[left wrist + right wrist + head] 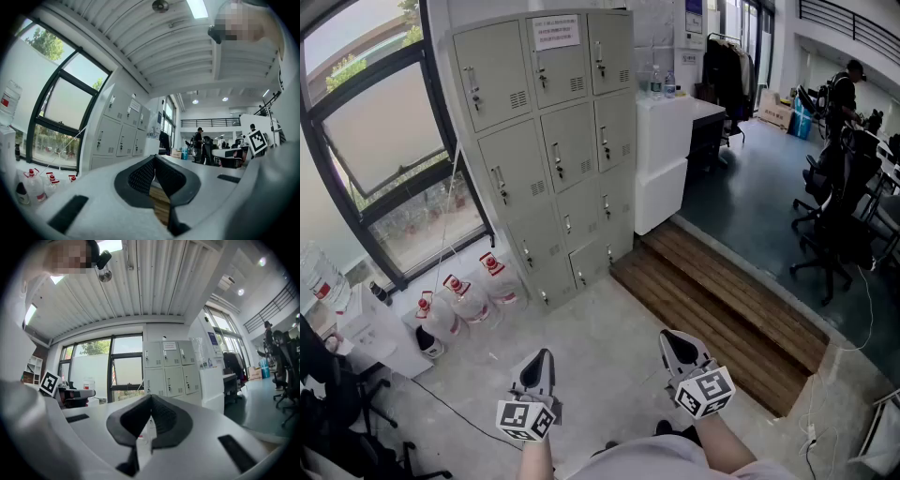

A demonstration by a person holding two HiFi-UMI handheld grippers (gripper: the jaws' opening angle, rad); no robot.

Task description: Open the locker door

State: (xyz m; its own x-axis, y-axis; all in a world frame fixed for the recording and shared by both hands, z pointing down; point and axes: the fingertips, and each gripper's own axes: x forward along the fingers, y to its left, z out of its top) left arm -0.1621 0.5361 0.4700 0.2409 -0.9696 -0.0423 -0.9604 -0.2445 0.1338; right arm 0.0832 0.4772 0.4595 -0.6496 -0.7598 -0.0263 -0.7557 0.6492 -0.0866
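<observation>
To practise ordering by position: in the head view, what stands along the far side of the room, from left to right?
Large window → grey locker bank → white cabinet → hanging dark coats → standing person.

The left tongs [542, 357] and the right tongs [672, 339] are held out in front of the person, side by side with a gap between them. Both point level and forward. Each one has its two jaws pressed together at the tips, with nothing between them. A forearm [724, 454] shows behind the right tongs and a wrist [535, 459] behind the left.
</observation>
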